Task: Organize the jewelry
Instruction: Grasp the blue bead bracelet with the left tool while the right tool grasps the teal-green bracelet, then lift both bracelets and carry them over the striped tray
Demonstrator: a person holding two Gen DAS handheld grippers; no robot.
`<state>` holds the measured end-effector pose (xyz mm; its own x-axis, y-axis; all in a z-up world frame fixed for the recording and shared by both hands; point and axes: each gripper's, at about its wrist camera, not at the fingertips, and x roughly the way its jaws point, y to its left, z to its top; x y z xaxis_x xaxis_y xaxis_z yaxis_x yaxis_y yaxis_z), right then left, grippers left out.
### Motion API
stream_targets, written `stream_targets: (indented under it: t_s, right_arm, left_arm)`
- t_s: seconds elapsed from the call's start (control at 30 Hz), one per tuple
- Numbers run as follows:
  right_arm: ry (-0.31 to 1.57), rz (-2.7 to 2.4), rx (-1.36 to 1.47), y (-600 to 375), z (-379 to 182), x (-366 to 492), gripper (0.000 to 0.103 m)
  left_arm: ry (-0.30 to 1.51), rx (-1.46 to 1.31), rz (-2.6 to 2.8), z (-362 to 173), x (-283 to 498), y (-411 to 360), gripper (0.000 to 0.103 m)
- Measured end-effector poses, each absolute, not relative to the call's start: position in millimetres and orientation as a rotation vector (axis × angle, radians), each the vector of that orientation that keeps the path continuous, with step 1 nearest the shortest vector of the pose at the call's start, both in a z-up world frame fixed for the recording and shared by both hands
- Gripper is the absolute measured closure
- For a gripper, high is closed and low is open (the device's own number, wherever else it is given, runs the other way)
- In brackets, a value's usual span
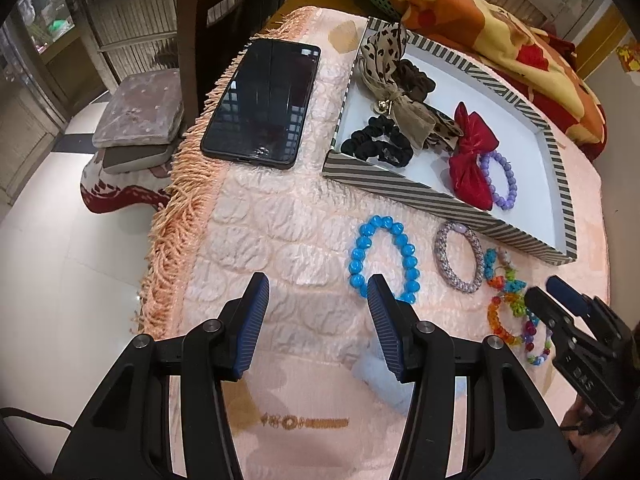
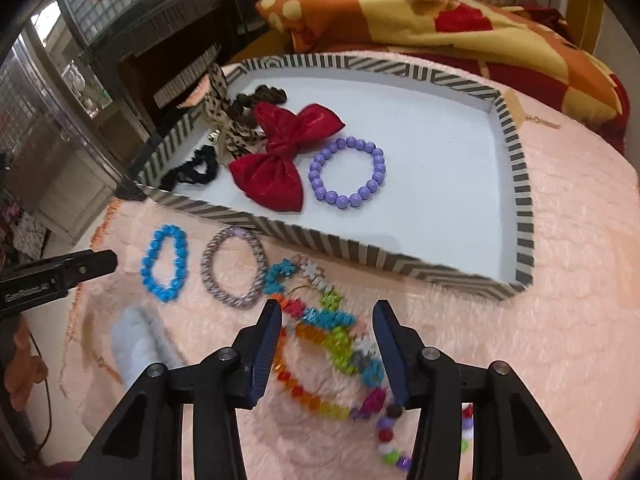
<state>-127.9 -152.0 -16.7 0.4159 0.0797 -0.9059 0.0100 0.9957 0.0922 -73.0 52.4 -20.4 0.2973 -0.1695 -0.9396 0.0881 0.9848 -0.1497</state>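
Observation:
A striped tray (image 1: 432,196) (image 2: 348,246) holds black scrunchies (image 1: 378,144), a leopard bow (image 1: 384,52), a red bow (image 2: 282,156) (image 1: 472,156) and a purple bead bracelet (image 2: 348,172) (image 1: 500,180). On the pink cloth in front lie a blue bead bracelet (image 1: 384,260) (image 2: 166,260), a silver-lilac bangle (image 1: 460,256) (image 2: 234,266) and several multicoloured bead bracelets (image 2: 328,340) (image 1: 508,312). My left gripper (image 1: 318,292) is open just left of the blue bracelet. My right gripper (image 2: 326,320) (image 1: 550,290) is open, its fingers either side of the multicoloured bracelets.
A black phone (image 1: 262,102) lies left of the tray near the fringed cloth edge (image 1: 172,232). A pale blue fluffy item (image 2: 138,344) (image 1: 380,376) lies on the cloth near me. A patterned blanket (image 2: 460,28) is piled behind the tray.

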Motion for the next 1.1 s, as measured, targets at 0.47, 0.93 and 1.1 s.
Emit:
stream_targets:
  t_s: [0.47,0.93,1.1]
  right_arm:
    - [1.181,0.058,0.046,-150,-44,-98,0.062]
    - [1.091,0.075,0.187,-172,-18,-118,0.093]
    - [1.033,0.101,0.225,-178,10,-132,0.093]
  left_arm:
    - [1.307,-0.036,-0.212,-45,-50,35,0.047]
    - [1.310,0.008,-0.259,-55,-45,19,0.095]
    - [1.275,-0.006,-0.278,-37,-48,23,0.096]
